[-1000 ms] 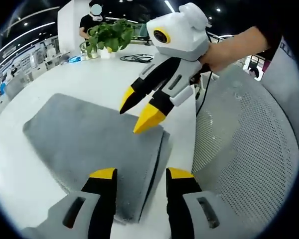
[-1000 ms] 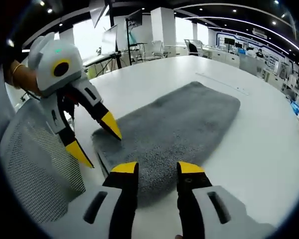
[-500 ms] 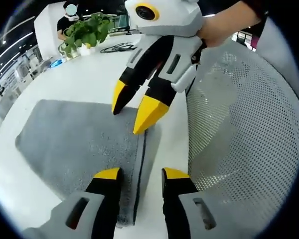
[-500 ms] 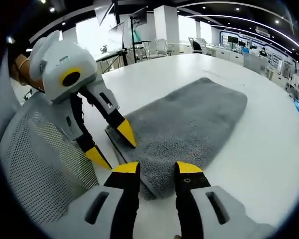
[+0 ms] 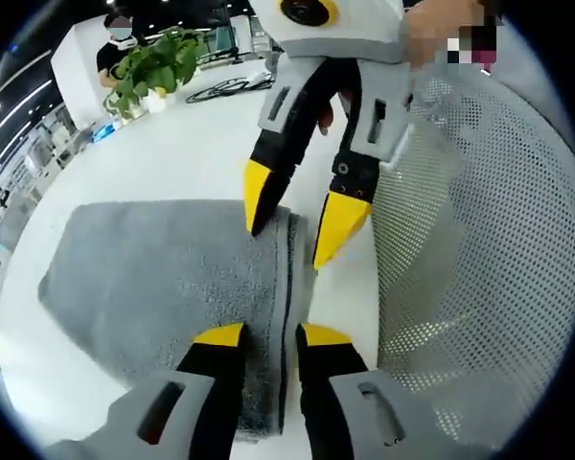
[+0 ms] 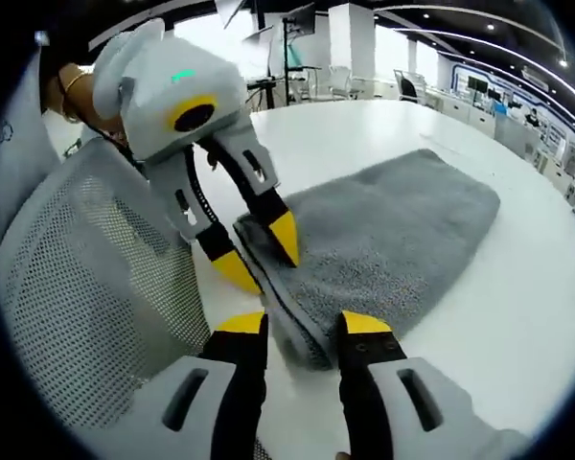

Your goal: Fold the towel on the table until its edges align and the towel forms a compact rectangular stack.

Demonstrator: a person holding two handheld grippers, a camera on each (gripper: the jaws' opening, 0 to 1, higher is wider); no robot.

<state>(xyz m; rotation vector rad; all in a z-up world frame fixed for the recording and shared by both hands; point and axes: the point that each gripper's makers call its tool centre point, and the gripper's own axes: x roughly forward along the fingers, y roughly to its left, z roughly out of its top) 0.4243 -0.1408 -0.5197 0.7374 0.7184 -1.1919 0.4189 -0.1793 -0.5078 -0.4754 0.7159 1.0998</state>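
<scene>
At the bottom centre, the right claw (image 6: pixel 302 328) stands open astride the near edge of the grey towel (image 6: pixel 402 240) on the white worktop (image 6: pixel 517 326). Centre left, the left claw (image 6: pixel 259 254) straddles that same edge beside a mesh chair back (image 6: pixel 86 287).
</scene>
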